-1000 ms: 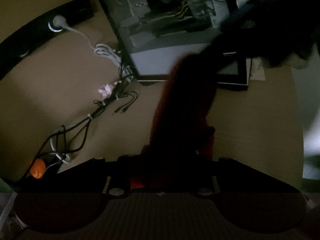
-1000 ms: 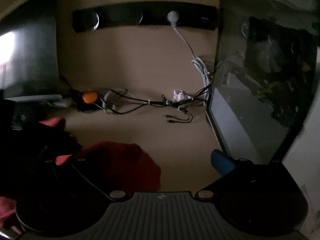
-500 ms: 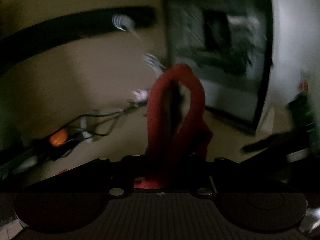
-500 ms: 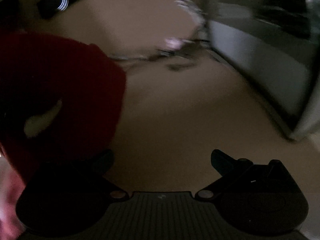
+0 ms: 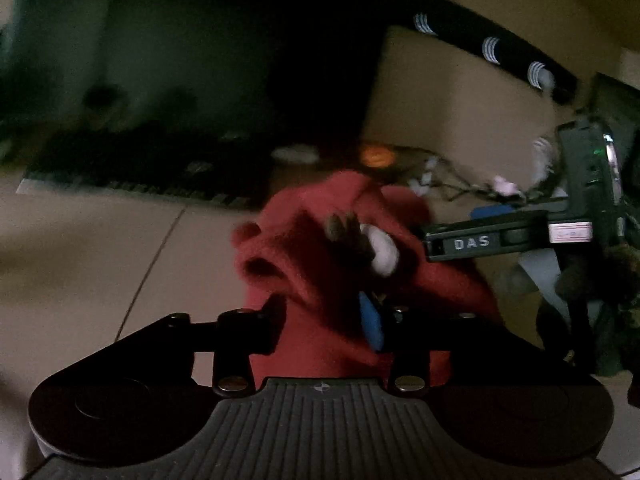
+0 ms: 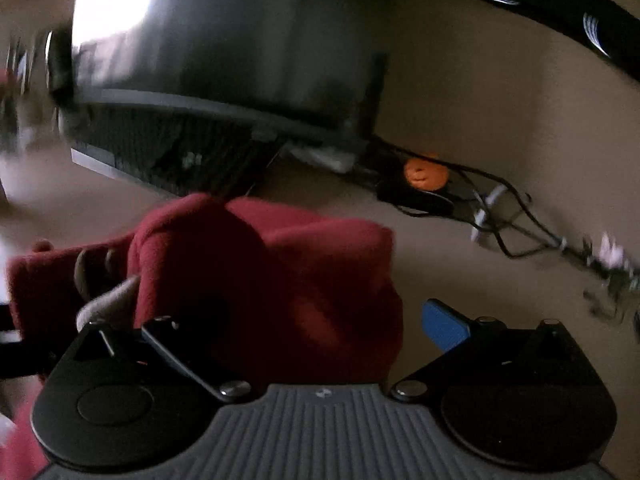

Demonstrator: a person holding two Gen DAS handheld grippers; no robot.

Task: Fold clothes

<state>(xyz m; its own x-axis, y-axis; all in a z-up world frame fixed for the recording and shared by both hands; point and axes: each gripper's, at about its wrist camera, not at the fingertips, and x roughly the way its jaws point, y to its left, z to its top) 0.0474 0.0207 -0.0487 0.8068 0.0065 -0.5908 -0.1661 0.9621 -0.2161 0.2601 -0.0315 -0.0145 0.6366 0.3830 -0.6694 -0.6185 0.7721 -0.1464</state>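
A red fleece garment [image 5: 320, 240] with a small white and brown patch sits bunched on the tan desk. My left gripper [image 5: 324, 316] is shut on its near fold, and the blue pad [image 5: 370, 326] shows against the cloth. In the left wrist view, my right gripper [image 5: 452, 228] comes in from the right, its black finger marked "DAS" touching the cloth. In the right wrist view, the red garment [image 6: 280, 272] fills the left half of my right gripper [image 6: 300, 316]. That gripper is open. The cloth drapes over its left finger, and the blue pad [image 6: 444, 326] stands bare.
A dark monitor [image 6: 224, 40] and black keyboard [image 6: 172, 152] stand behind the garment. A black power strip [image 5: 492, 48] lies at the far edge. An orange object [image 6: 424, 172] and tangled cables [image 6: 508, 224] lie to the right on the tan desk [image 5: 100, 240].
Both views have swung left, from the computer case to the monitor and keyboard. The hanging red garment now lies bunched low, and my right gripper has closed in around it.
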